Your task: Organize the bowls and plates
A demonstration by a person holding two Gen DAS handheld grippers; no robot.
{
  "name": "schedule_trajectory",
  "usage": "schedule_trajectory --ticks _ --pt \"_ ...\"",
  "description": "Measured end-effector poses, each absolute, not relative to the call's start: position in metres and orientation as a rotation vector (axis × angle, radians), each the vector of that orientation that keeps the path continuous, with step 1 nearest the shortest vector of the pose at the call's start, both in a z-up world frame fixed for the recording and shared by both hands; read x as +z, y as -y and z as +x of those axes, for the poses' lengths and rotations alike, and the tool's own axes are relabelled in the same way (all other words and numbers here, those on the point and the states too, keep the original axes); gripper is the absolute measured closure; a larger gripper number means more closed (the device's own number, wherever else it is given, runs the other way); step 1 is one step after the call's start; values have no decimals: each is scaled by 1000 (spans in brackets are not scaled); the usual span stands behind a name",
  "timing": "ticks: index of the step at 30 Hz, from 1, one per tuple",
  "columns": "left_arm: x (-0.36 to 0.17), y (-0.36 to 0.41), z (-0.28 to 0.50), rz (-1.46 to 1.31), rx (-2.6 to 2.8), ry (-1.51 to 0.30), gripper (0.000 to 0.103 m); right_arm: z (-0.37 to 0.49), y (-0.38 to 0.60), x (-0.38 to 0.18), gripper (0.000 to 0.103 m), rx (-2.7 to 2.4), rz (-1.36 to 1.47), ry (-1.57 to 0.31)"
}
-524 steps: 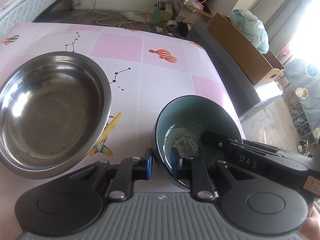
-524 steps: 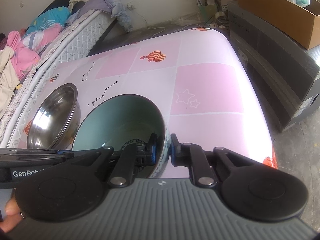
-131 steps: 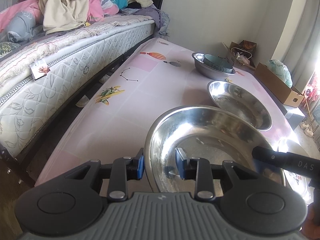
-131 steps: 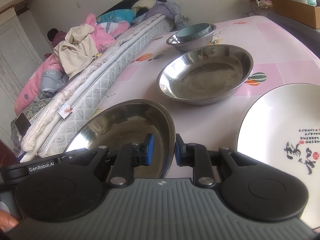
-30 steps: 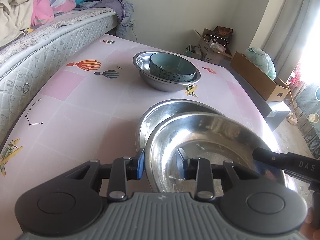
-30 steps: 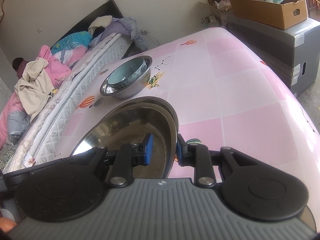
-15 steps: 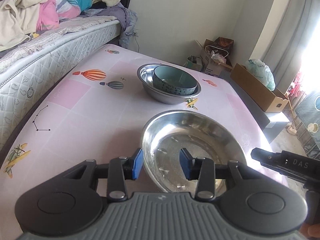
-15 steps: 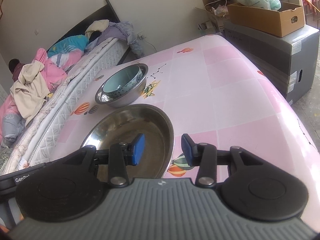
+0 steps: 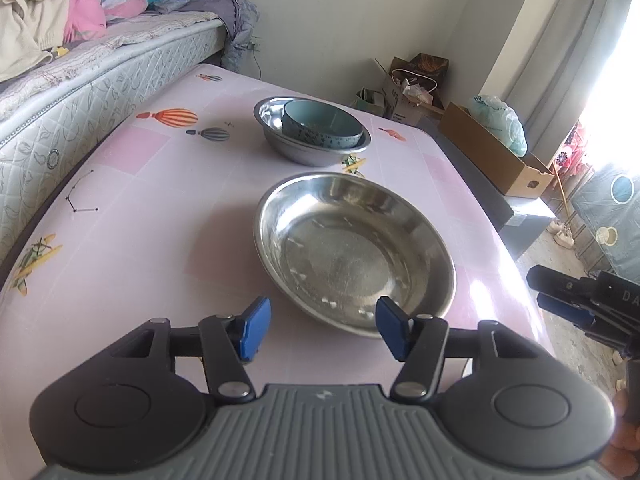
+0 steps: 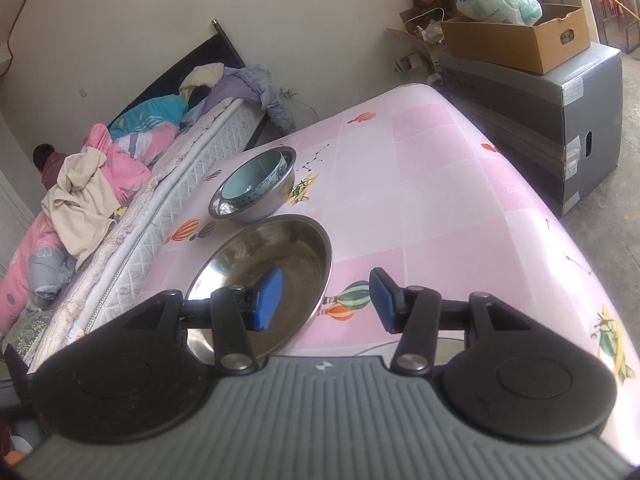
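Shiny round steel basin (image 9: 354, 252) on pink-checked balloon-print table (image 9: 152, 216); patterned teal ceramic bowl (image 9: 320, 128) beyond

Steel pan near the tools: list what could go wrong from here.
1. The right tool is opening with the pan rim between its pads, touching neither; pulling back carelessly could catch the rim and drag the pan.
2. The left tool, also opening, has a pad over the near rim; a dip could tip the pan.
3. The pan sits toward the table edge; a shove could send it off.
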State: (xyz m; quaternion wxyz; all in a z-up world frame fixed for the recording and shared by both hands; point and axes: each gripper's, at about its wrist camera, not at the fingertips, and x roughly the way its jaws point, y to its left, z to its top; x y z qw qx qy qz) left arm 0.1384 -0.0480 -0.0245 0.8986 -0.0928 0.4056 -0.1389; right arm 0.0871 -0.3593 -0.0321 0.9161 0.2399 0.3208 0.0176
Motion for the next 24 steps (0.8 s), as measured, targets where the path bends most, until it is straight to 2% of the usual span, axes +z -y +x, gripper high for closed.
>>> schedule_trajectory --ticks 4,8,15,24 --pt "-28 55 122 -177 -315 -871 36 58 371 -29 47 30 499 -652" --pt "-30 68 106 -144 -343 -887 30 28 388 -31 26 0 523 -633" --pt "-37 90 85 -123 -399 -911 25 -12 413 -47 25 -73 534 -641" --pt "-48 119 78 -103 -466 -936 25 -27 429 -69 27 -122 548 -666"
